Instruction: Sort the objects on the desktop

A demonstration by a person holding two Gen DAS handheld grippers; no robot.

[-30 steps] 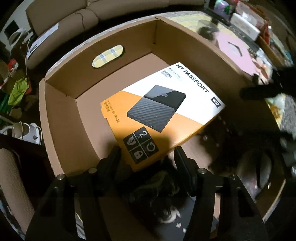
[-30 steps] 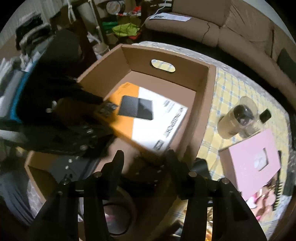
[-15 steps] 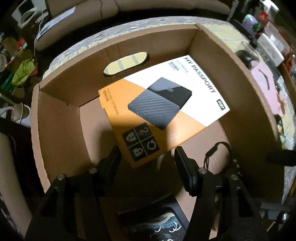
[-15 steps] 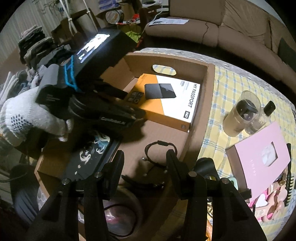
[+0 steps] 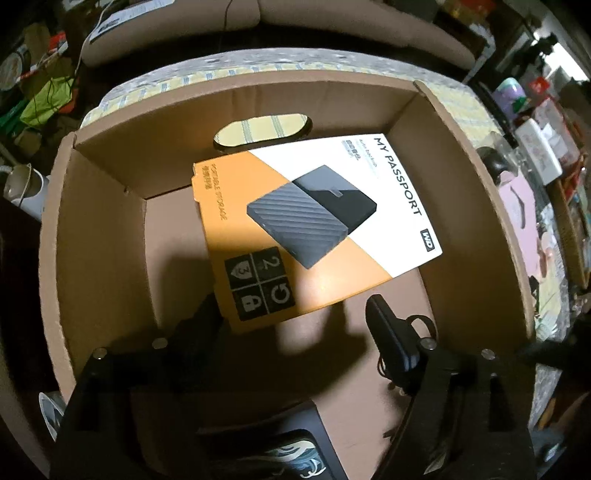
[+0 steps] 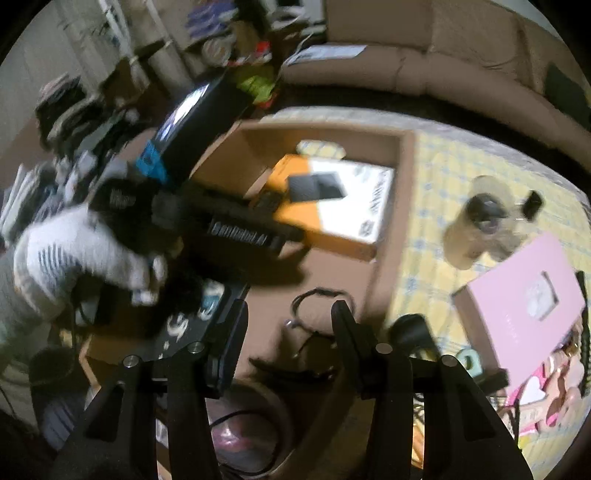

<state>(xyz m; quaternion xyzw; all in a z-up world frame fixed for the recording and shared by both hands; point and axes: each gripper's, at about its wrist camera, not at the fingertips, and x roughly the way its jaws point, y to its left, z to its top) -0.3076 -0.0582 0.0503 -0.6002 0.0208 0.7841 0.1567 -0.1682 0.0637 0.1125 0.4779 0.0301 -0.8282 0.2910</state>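
A cluttered living room with a tan sofa (image 5: 354,22) frames a counter spread with a yellow checked cloth (image 6: 439,177), where an open cardboard box (image 5: 99,236) with an oval hand-hole in its far wall takes up most of the left wrist view. Flat on the box floor lies an orange-and-white hard drive package (image 5: 317,229), just ahead of the left tongs (image 5: 291,321), whose fingers stand wide apart with nothing between them; the package's near orange corner sits just beyond the gap, closer to the left finger. The lid reads "MY PASSPORT" along the white edge, with a "WD" logo at its corner, "PORTABLE STORAGE" on the orange edge and a square of four icons showing "2" and "3". Its long axis runs slantwise across the box, orange end near left, white end far right. A black cable (image 6: 317,302) lies coiled on the box floor, and a dark patterned box (image 5: 295,454) sits at the near edge. The right tongs (image 6: 290,321) hang open and empty above the cable. Outside the box a pink book (image 6: 524,306) and a clear jar (image 6: 480,221) rest on the cloth. The right wrist view, blurred, shows a white-gloved hand (image 6: 74,254) holding the left tool.
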